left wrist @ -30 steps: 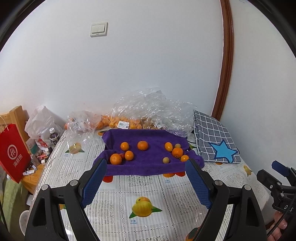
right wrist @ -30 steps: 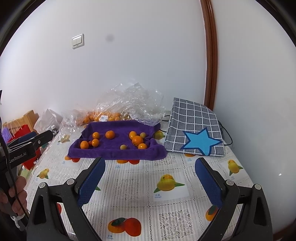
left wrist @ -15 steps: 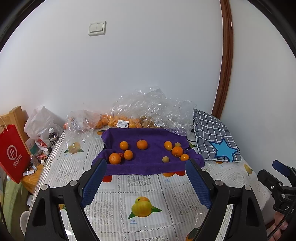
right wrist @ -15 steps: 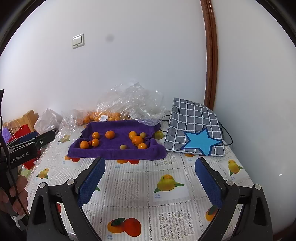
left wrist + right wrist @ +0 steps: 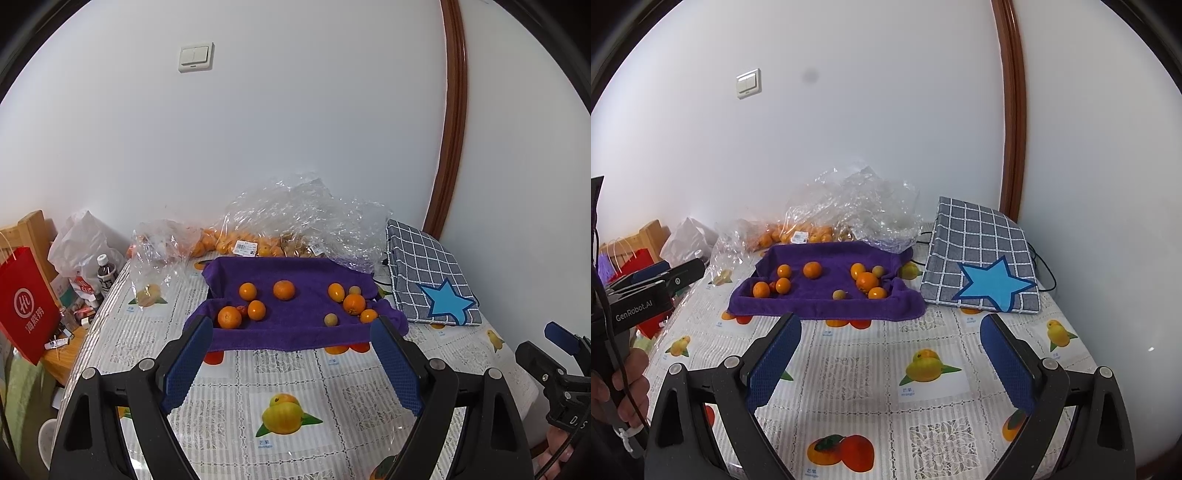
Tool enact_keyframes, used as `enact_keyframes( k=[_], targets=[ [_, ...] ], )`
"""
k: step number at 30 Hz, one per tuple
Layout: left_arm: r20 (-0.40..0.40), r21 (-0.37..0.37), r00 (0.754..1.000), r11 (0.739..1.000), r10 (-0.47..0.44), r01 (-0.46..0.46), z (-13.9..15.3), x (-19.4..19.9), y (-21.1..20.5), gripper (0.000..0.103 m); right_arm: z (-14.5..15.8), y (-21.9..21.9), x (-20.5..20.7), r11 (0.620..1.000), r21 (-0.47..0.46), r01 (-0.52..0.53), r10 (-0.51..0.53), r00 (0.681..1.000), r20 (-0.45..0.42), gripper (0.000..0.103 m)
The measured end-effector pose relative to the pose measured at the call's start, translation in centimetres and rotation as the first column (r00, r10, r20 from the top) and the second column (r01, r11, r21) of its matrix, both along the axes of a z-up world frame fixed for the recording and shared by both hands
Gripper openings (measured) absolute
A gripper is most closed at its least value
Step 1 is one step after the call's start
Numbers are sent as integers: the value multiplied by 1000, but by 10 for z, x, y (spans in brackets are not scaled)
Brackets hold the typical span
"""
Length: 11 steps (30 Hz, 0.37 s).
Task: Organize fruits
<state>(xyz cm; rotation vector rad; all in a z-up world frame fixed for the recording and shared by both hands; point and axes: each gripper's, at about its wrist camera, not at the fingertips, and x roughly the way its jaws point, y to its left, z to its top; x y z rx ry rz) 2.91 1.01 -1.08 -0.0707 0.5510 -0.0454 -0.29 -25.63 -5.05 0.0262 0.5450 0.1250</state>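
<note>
A purple towel (image 5: pixel 295 328) lies over a tray at the back of the table; it also shows in the right wrist view (image 5: pixel 820 302). Several oranges lie on it, among them a big one at the left (image 5: pixel 229 317) and one at the right (image 5: pixel 354 304), plus a small brownish fruit (image 5: pixel 331 319). My left gripper (image 5: pixel 291 332) is open and empty, well short of the towel. My right gripper (image 5: pixel 890 328) is open and empty, also short of the towel.
Clear plastic bags of oranges (image 5: pixel 255 243) lie behind the towel against the wall. A checked cloth with a blue star (image 5: pixel 982 266) lies at the right. A red paper bag (image 5: pixel 26 306) and bottles stand left of the table. The tablecloth (image 5: pixel 923 369) has printed fruit.
Both grippers have barely shifted; the view drifted slightly. Both stay open and empty.
</note>
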Motion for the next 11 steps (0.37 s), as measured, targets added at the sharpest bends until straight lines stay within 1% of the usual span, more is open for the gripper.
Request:
enact_keyframes(
  k=[5,8,11],
  targets=[
    [-8,-3,1000,1000,4,-4,-2,1,3,87,0,1,1,1000,10,-13,13,1000,-8,97],
    [-6,7,1000,1000,11,-11,-3,3,4,87,2,3,1,999,23,-24,24,1000,0,97],
    [-5,10,1000,1000,3,-3,-6,6,6,89,1,6,5,999,22,-33,33,999,-2,97]
  ],
)
